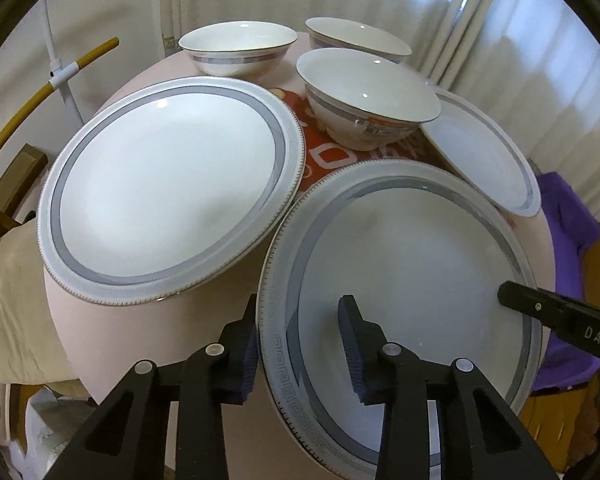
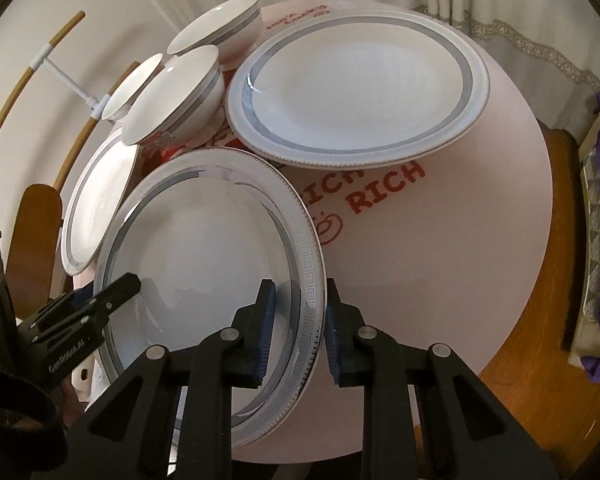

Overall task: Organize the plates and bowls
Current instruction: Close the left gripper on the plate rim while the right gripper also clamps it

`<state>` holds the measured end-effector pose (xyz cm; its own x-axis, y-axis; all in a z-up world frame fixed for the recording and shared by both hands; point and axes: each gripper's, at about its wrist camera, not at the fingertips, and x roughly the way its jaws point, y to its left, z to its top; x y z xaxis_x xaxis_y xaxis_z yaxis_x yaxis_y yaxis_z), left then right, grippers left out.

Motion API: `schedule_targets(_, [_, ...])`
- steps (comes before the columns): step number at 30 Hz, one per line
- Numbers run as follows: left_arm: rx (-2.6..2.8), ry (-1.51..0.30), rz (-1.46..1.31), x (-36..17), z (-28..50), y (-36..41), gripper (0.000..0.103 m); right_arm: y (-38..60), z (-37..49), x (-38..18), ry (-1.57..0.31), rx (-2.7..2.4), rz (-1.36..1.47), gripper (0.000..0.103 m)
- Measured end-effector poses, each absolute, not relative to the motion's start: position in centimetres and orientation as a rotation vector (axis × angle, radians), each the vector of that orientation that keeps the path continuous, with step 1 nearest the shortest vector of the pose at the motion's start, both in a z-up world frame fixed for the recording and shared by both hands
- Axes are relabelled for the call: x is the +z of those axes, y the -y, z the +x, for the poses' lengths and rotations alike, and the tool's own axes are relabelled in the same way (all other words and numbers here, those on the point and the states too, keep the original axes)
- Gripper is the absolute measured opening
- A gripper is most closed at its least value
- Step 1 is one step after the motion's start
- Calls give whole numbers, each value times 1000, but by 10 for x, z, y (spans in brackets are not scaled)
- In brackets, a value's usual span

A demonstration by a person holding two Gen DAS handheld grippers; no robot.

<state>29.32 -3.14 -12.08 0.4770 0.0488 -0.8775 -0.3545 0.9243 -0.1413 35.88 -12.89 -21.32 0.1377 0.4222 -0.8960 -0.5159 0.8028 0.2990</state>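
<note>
At the near edge of the round pink table (image 2: 480, 240), both grippers straddle the rim of the same grey-banded plate (image 1: 404, 264). The left gripper (image 1: 300, 344) has one blue-padded finger outside the rim and one over the plate's well; a gap shows at the pads, so they do not pinch it. The right gripper (image 2: 300, 328) brackets the opposite rim, its pads close on either side, but whether they press the rim I cannot tell. The plate sits tilted, overhanging the table edge. Just beside it lies a second plate (image 1: 168, 192), its rim near the first, and a third plate (image 1: 488, 160) lies further off. Beyond them stand three bowls: the nearest bowl (image 1: 364, 96) with a label, and two bowls (image 1: 236, 48) behind.
</note>
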Motion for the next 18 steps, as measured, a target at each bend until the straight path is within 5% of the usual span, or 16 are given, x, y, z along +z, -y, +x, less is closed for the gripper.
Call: schedule_targets(18, [251,-1009,-413,-113,271,21,23,135,357,-212,-1271,701,-81,22])
